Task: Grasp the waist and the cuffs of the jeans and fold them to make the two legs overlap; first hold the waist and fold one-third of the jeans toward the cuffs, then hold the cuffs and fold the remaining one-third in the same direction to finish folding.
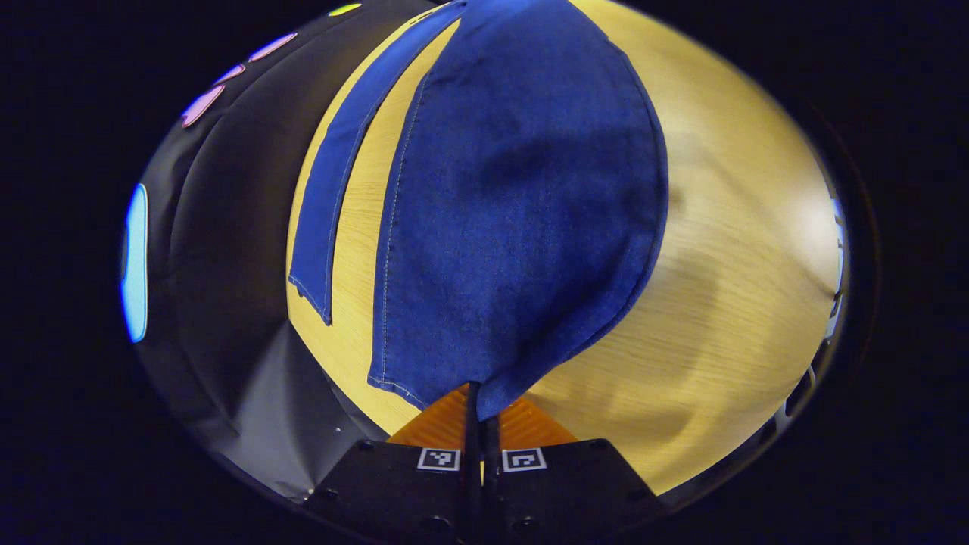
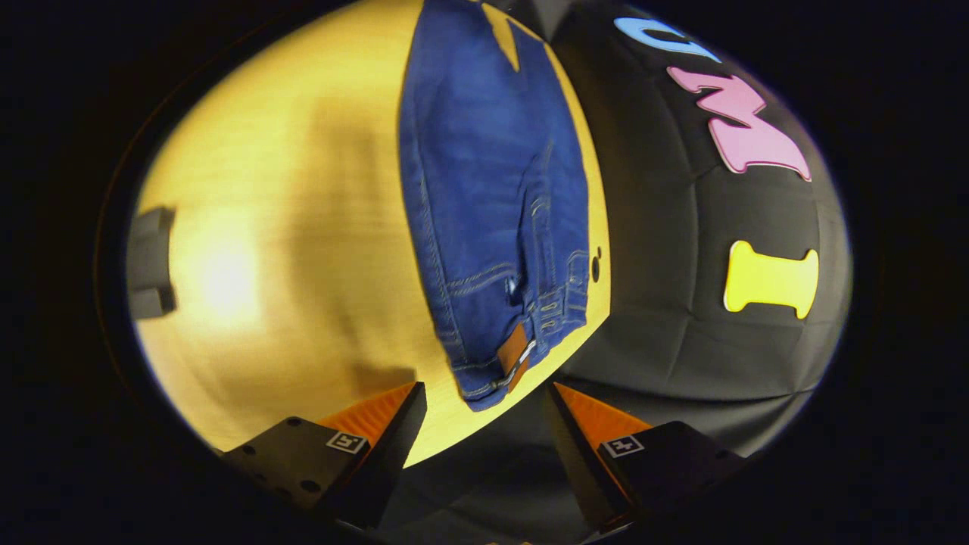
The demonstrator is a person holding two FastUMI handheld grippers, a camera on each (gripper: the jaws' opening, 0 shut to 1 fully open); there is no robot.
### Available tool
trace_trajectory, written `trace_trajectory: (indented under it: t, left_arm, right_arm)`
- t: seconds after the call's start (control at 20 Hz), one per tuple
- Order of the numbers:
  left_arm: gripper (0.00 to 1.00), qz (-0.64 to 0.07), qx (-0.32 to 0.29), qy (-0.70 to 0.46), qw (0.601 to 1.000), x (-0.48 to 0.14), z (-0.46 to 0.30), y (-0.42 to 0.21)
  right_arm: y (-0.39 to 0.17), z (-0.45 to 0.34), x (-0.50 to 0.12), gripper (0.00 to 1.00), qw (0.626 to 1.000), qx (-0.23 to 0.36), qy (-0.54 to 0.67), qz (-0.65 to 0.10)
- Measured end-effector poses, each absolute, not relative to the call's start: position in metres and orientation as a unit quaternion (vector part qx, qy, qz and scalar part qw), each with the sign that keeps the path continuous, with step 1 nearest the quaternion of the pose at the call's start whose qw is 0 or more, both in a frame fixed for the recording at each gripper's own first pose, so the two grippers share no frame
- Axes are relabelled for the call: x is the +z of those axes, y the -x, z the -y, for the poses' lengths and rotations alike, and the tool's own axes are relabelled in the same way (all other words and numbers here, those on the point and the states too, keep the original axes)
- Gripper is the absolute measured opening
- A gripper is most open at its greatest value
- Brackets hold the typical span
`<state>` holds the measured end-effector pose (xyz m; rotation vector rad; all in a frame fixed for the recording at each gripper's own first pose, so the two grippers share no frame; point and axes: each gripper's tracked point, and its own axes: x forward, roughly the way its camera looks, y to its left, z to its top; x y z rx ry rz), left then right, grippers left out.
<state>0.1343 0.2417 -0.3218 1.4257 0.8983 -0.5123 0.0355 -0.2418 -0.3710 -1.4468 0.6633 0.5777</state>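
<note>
The left gripper (image 1: 481, 409) pinches one cuff (image 1: 454, 393) of one pair of jeans (image 2: 492, 197); right gripper (image 2: 484, 401) spread.

Jeans (image 2: 492, 197) run off the right gripper view at 12 o'clock; in the left gripper view the lifted leg hides its pinched cuff (image 1: 484, 397) at 6 o'clock.

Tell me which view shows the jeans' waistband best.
The right gripper view: the waistband lies in plain sight just ahead of the open right gripper. The left gripper view shows the legs, one cuff pinched in the left gripper.
</note>
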Motion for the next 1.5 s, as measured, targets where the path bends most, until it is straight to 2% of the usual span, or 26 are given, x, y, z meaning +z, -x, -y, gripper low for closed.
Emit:
trace_trajectory:
  t: [0.3,0.5,0.7,0.8,0.85,0.95,1.0,1.05,1.1,1.15,1.2,1.3,1.45,1.5]
  left_arm:
    - [0.06,-0.394,-0.221,-0.631,0.631,-0.322,-0.241,-0.137]
    - [0.06,-0.395,-0.214,-0.627,0.637,-0.322,-0.240,-0.136]
    - [0.06,-0.401,-0.211,-0.630,0.631,-0.322,-0.241,-0.133]
    - [0.06,-0.409,-0.214,-0.621,0.634,-0.324,-0.238,-0.129]
    - [0.10,-0.413,-0.216,-0.614,0.637,-0.325,-0.236,-0.124]
    - [0.06,-0.423,-0.226,-0.600,0.640,-0.326,-0.230,-0.121]
    - [0.06,-0.432,-0.226,-0.592,0.642,-0.324,-0.232,-0.119]
    - [0.06,-0.444,-0.223,-0.579,0.646,-0.325,-0.233,-0.117]
    - [0.06,-0.459,-0.219,-0.557,0.656,-0.325,-0.229,-0.120]
    - [0.06,-0.463,-0.217,-0.527,0.679,-0.320,-0.222,-0.125]
    - [0.06,-0.456,-0.220,-0.495,0.706,-0.310,-0.213,-0.132]
    - [0.06,-0.458,-0.219,-0.445,0.737,-0.281,-0.208,-0.139]
    - [0.06,-0.456,-0.237,-0.428,0.743,-0.246,-0.198,-0.152]
    - [0.06,-0.462,-0.250,-0.425,0.738,-0.235,-0.191,-0.154]
  right_arm:
    - [-0.078,0.227,-0.380,0.93,0.624,0.264,0.696,-0.239]
    - [-0.097,0.220,-0.394,0.87,0.627,0.264,0.692,-0.244]
    - [-0.105,0.220,-0.405,0.27,0.633,0.256,0.677,-0.274]
    - [-0.097,0.224,-0.405,0.24,0.649,0.260,0.650,-0.298]
    - [-0.096,0.224,-0.405,0.24,0.652,0.263,0.641,-0.306]
    - [-0.095,0.221,-0.403,0.24,0.641,0.273,0.648,-0.307]
    - [-0.095,0.221,-0.403,0.18,0.635,0.278,0.651,-0.310]
    - [-0.098,0.223,-0.399,0.23,0.637,0.272,0.650,-0.312]
    - [-0.102,0.220,-0.391,0.24,0.650,0.265,0.638,-0.315]
    - [-0.108,0.223,-0.387,0.13,0.665,0.252,0.625,-0.320]
    - [-0.114,0.223,-0.379,0.13,0.684,0.238,0.608,-0.327]
    - [-0.128,0.215,-0.359,0.13,0.715,0.216,0.575,-0.334]
    - [-0.143,0.198,-0.317,0.13,0.772,0.186,0.499,-0.346]
    - [-0.147,0.194,-0.307,0.13,0.780,0.188,0.482,-0.351]
